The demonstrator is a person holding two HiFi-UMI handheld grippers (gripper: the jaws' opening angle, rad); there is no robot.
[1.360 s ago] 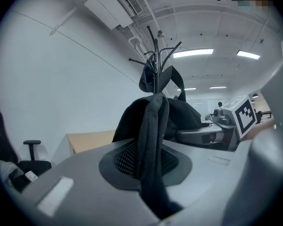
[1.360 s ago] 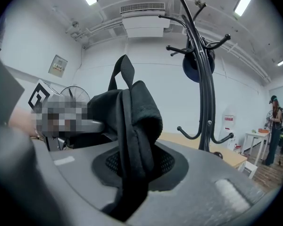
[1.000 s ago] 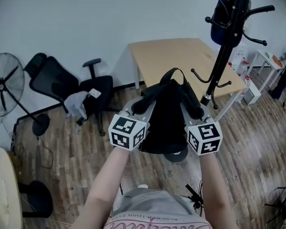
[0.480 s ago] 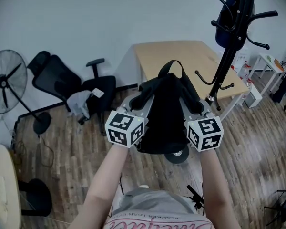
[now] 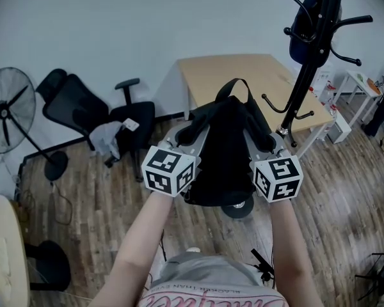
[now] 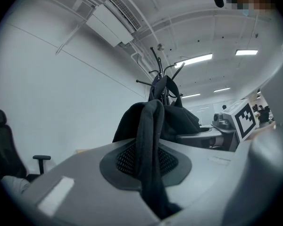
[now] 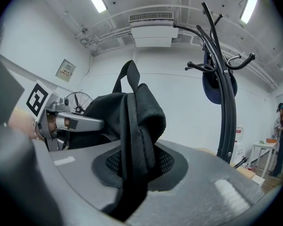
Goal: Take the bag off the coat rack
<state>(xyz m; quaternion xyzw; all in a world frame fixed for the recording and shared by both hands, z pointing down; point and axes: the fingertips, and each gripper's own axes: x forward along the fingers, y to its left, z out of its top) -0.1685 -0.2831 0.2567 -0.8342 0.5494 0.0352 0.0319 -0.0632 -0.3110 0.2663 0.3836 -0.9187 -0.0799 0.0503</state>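
Note:
The black bag [image 5: 223, 151] hangs in the air between my two grippers, away from the coat rack [image 5: 305, 69], which stands at the upper right. My left gripper [image 5: 192, 132] is shut on one black shoulder strap [image 6: 150, 140], which runs down between its jaws. My right gripper [image 5: 261, 138] is shut on the other padded strap [image 7: 133, 135]. The bag's top handle loop [image 7: 127, 76] sticks up. The rack's black pole and hooks [image 7: 225, 98] rise to the right of the bag. In the left gripper view the coat rack [image 6: 162, 79] shows behind the bag.
A dark blue item [image 5: 304, 27] still hangs on the rack. A light wooden desk [image 5: 243, 75] stands behind the bag. A black office chair [image 5: 93, 114] and a floor fan [image 5: 9, 110] are at the left, and a small white table [image 5: 361, 82] is at the far right.
Both grippers and the bag have risen slightly since one second ago. The grips on the straps have not changed.

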